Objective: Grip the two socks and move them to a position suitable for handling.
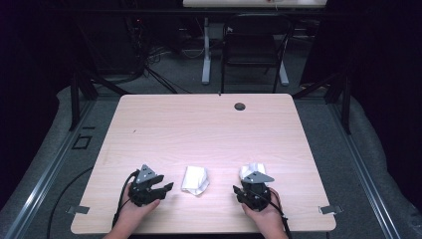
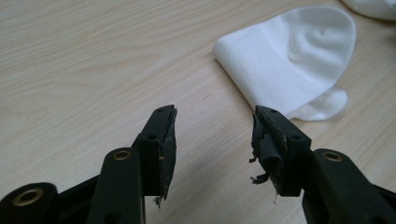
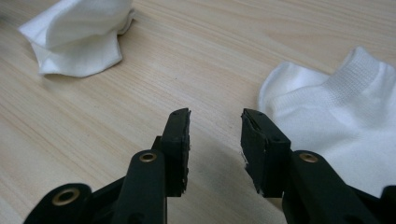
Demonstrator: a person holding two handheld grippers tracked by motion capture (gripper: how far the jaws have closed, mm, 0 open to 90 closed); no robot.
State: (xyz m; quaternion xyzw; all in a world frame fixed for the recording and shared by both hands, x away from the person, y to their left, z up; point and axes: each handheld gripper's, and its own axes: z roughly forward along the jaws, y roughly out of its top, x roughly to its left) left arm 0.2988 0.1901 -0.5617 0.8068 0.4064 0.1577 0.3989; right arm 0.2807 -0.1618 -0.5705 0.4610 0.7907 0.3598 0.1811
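Pale wood-grain counter [image 1: 209,124] stands on a grey floor, with a dark folding chair [image 1: 251,47] and the white legs of another table [image 1: 206,64] beyond its far edge, and a round cable hole [image 1: 240,106] near that edge.

At the near edge the person's left hand [image 1: 130,215] holds the left gripper [image 1: 166,187], its jaws released and spread apart with nothing between them. In the left gripper view those jaws hang just above bare wood, and a folded white sock [image 2: 294,56] lies ahead of them and off toward the right jaw, close to its tip but apart from it. The pad on the right jaw is frayed, with small shreds hanging from its edge.

The right hand [image 1: 263,214] holds the right gripper [image 1: 236,189], jaws likewise released and empty. In the right gripper view a second white sock [image 3: 345,116], ribbed cuff uppermost, lies just beside the right jaw and runs under that jaw's outer side; whether it touches the jaw cannot be told. The folded sock [image 3: 79,35] lies ahead of the left jaw and well off to that side.

From above, the folded sock [image 1: 195,179] sits between the two grippers, and the second sock [image 1: 250,171] lies just past the right gripper, partly hidden by its grey plate.
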